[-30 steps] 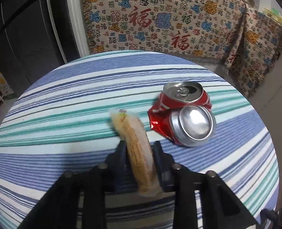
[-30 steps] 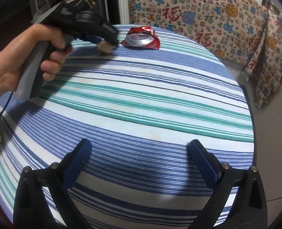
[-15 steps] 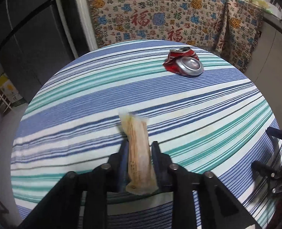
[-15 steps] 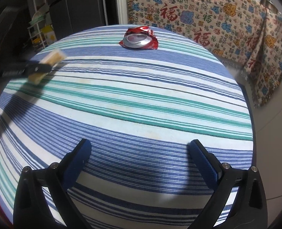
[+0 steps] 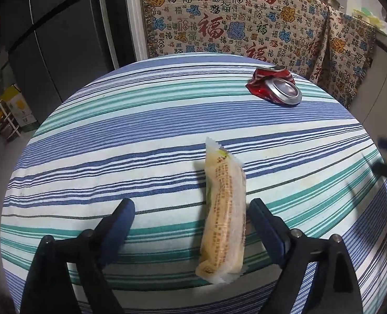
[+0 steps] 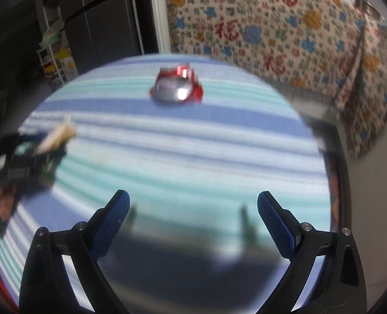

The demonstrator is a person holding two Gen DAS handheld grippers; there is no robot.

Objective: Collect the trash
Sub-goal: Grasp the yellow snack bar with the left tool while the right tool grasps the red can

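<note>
- We have a round surface (image 5: 146, 120) under a blue, green and white striped cloth, and it carries the two pieces of trash that we can see; no bin shows in either view
- Behind it hangs a patterned blanket (image 5: 219, 18) with red characters, and a dark fridge (image 5: 62, 39) stands off to one side; neither has a part in the job
- Our left gripper (image 5: 191, 225) points down over the near edge, its fingers opening wide; the snack wrapper (image 5: 225, 214) is between them, close against one finger and clear of the other, so we judge that it is being let go here rather than held
- Whether the wrapper's lower end rests on the cloth or hangs past the edge, we cannot tell
- Our right gripper (image 6: 193, 217) has its fingers spread wide with nothing between them, and it faces the can, probably the next pick
- The crushed red can (image 5: 274, 89) lies flattened near the far rim, well apart from the wrapper and from both grippers, untouched
</note>
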